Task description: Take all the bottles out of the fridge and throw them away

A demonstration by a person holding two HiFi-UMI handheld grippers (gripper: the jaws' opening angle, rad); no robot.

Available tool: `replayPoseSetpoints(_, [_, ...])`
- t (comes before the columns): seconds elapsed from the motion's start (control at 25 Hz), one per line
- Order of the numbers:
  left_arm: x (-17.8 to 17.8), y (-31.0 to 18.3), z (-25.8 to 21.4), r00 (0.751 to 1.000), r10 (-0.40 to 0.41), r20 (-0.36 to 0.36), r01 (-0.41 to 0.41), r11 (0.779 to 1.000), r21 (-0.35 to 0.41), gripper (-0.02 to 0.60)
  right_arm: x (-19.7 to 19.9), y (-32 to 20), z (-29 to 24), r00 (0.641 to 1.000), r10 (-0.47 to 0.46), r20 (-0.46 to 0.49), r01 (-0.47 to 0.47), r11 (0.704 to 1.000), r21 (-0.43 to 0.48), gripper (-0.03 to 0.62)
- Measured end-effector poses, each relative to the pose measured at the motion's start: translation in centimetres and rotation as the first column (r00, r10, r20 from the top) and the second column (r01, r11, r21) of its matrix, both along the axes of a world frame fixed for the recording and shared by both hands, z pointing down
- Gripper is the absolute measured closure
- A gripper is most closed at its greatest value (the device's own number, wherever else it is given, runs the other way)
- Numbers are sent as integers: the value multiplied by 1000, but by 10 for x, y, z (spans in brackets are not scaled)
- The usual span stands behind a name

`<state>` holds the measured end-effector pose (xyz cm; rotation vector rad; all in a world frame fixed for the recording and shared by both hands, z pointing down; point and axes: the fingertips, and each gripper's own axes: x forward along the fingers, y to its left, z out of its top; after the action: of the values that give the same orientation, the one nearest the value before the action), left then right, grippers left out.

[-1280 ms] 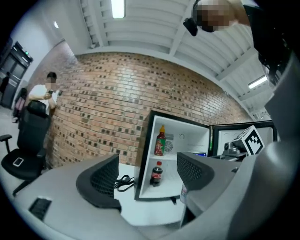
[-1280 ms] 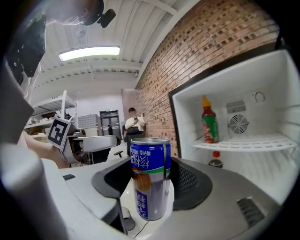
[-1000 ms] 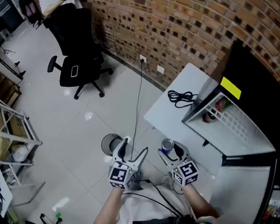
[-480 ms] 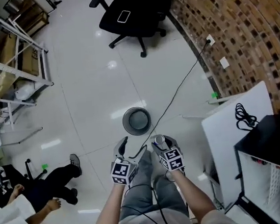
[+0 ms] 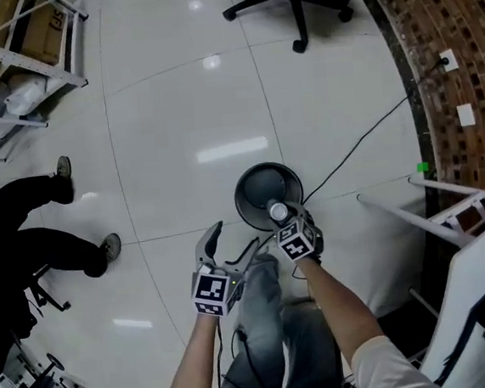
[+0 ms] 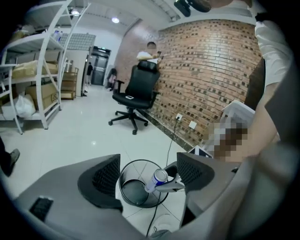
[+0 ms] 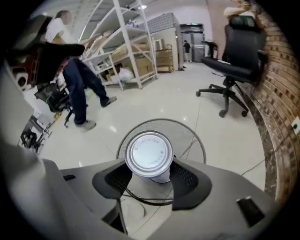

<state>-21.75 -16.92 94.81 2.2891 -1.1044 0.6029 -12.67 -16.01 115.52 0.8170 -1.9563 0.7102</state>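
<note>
A small can-shaped bottle (image 7: 149,154) with a silver top and a blue-and-white body sits between the pads of my right gripper (image 7: 149,177), which is shut on it. In the head view the bottle (image 5: 277,212) hangs over the near rim of a round black wire bin (image 5: 242,193) on the floor. My left gripper (image 5: 233,243) is open and empty, just left of the right one. From the left gripper view (image 6: 146,177) the bottle (image 6: 157,180) shows tilted above the bin (image 6: 123,174). No fridge is in view.
A black office chair (image 6: 136,89) stands by the brick wall (image 6: 211,70). Metal shelves (image 6: 33,70) line the left side. A person in dark trousers (image 5: 25,244) stands nearby. A cable (image 5: 357,148) runs across the floor past the bin. A white table (image 5: 477,234) is at the right.
The view has swung from the fridge and table down to the floor. My right gripper has carried the bottle forward until it hangs over the bin, and the left gripper came along beside it.
</note>
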Motion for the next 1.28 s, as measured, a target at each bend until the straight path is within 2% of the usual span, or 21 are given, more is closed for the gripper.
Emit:
replayPoseSetpoints(0.08, [-11, 1, 19, 1000, -23, -4, 23, 1000, -5, 204, -10, 3, 33, 990, -125, -64, 123, 992, -38, 338])
replayPoseSetpoints(0.16, [-22, 2, 33, 999, -51, 3, 52, 999, -9, 204, -19, 7, 62, 979, -178, -94, 167, 979, -114, 338])
replayPoseSetpoints(0.28, [-37, 0, 43, 996, -94, 0, 94, 995, -14, 204, -26, 11, 89, 995, -65, -79, 43, 968, -249, 336])
replayPoseSetpoints(0.36, [-42, 2, 43, 995, -104, -6, 104, 994, -21, 204, -29, 17, 97, 996, -41, -79, 16, 956, -294, 336])
replayPoseSetpoints(0.48, [-44, 2, 45, 995, -100, -9, 100, 995, -23, 204, -30, 10, 95, 996, -34, -77, 11, 961, -275, 332])
replayPoseSetpoints(0.64, [-35, -7, 45, 996, -84, -15, 84, 996, -21, 204, -32, -5, 82, 998, 36, -41, -45, 969, -243, 315])
replayPoseSetpoints(0.8, [-18, -11, 28, 998, -51, -34, 51, 999, -20, 204, -25, -6, 51, 997, 70, -22, -73, 969, -237, 313])
replayPoseSetpoints(1.0, [10, -8, -16, 999, 12, -47, -13, 1000, -25, 204, -8, 2, -25, 994, 103, 41, -94, 978, -187, 299])
replayPoseSetpoints(1.16, [32, -9, -69, 995, 75, -63, -76, 997, -18, 204, 20, 4, -110, 980, 179, 88, -169, 979, -115, 298])
replayPoseSetpoints(1.28, [56, -2, -118, 987, 141, -76, -142, 990, -8, 204, 53, 18, -169, 956, 266, 121, -258, 963, -75, 298])
